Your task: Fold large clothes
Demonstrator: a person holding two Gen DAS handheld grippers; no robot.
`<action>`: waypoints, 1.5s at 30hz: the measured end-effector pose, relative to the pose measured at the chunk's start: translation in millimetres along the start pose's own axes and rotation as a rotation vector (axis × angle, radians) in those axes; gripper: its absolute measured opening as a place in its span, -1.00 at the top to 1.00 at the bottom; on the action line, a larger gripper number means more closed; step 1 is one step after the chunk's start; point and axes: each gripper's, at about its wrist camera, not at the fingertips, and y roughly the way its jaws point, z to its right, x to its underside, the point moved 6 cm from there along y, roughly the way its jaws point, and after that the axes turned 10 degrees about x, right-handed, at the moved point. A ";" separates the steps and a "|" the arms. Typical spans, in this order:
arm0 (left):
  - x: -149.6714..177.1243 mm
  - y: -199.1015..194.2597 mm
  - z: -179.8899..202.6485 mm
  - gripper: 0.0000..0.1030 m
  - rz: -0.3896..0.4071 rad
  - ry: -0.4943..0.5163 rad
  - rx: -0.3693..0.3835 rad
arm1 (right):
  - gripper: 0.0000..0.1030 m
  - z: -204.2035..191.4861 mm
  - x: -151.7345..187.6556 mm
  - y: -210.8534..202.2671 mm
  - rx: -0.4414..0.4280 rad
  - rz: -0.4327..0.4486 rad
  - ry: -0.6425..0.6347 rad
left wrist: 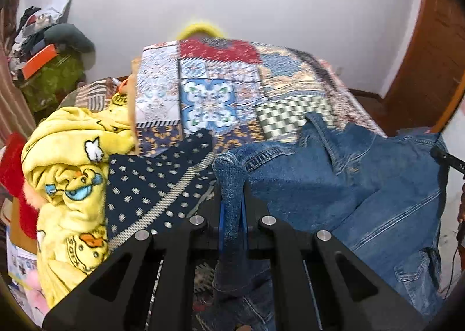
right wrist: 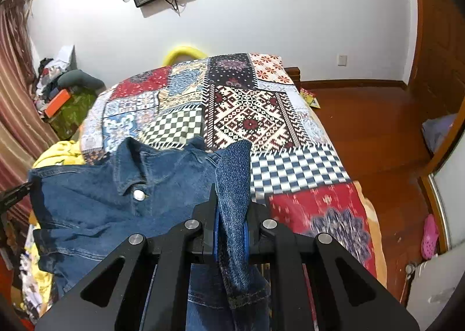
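A blue denim jacket (left wrist: pixel 348 185) hangs spread between my two grippers above the near end of the bed (left wrist: pixel 221 92). My left gripper (left wrist: pixel 232 211) is shut on one folded edge of the jacket. My right gripper (right wrist: pixel 231 214) is shut on another edge of the jacket (right wrist: pixel 116 194), whose collar and white button face the camera. The tip of the other gripper shows at each view's side edge. The jacket's lower part hangs below both grippers, out of sight.
The bed carries a patchwork cover (right wrist: pixel 250 116). A yellow cartoon blanket (left wrist: pixel 69 174) and a navy dotted cloth (left wrist: pixel 151 182) lie at the bed's left. A heap of clothes (left wrist: pixel 43 49) stands in the far left corner. Wooden floor (right wrist: pixel 377 127) lies to the right.
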 end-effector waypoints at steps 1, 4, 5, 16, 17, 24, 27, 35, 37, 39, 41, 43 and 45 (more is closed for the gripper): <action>-0.9 9.0 -7.6 0.84 -0.009 -0.011 -0.013 | 0.80 -1.4 -1.3 11.6 0.011 -0.007 0.000; 2.5 36.2 -27.5 0.84 -0.046 -0.054 -0.023 | 0.80 -0.3 -1.2 42.2 0.038 -0.046 0.005; 5.1 46.2 -33.0 0.84 -0.061 -0.059 -0.030 | 0.80 0.6 -1.2 51.1 0.049 -0.059 0.000; 38.0 115.8 -52.8 0.79 -0.146 -0.063 -0.081 | 0.78 16.7 34.2 112.0 0.098 -0.175 -0.033; 39.8 115.7 -51.9 0.79 -0.145 -0.048 -0.092 | 0.77 17.2 33.0 111.2 0.100 -0.170 -0.039; 38.1 86.2 -39.5 0.71 -0.147 0.017 -0.128 | 0.55 14.3 30.9 85.7 0.177 -0.155 -0.096; 33.9 58.3 -27.1 0.64 -0.119 0.042 -0.102 | 0.33 10.7 30.9 60.6 0.167 -0.158 -0.097; 33.5 -35.4 14.4 -0.33 -0.017 0.087 -0.026 | -0.33 -14.7 35.1 -38.2 0.145 -0.030 -0.158; 40.4 -56.6 22.5 -0.51 -0.007 0.085 -0.013 | -0.50 -19.5 41.3 -66.4 0.145 0.017 -0.175; 50.4 -73.9 29.3 -0.61 0.001 0.083 -0.010 | -0.59 -23.7 46.3 -82.2 0.144 0.047 -0.183; 62.7 -88.0 35.3 -0.67 0.010 0.091 0.003 | -0.60 -26.4 55.5 -99.7 0.136 0.065 -0.190; 77.0 -100.1 39.5 -0.70 0.017 0.093 0.011 | -0.60 -26.9 65.6 -111.8 0.122 0.070 -0.193; 93.4 -109.2 41.6 -0.70 0.020 0.090 0.027 | -0.60 -25.8 78.5 -121.8 0.112 0.067 -0.187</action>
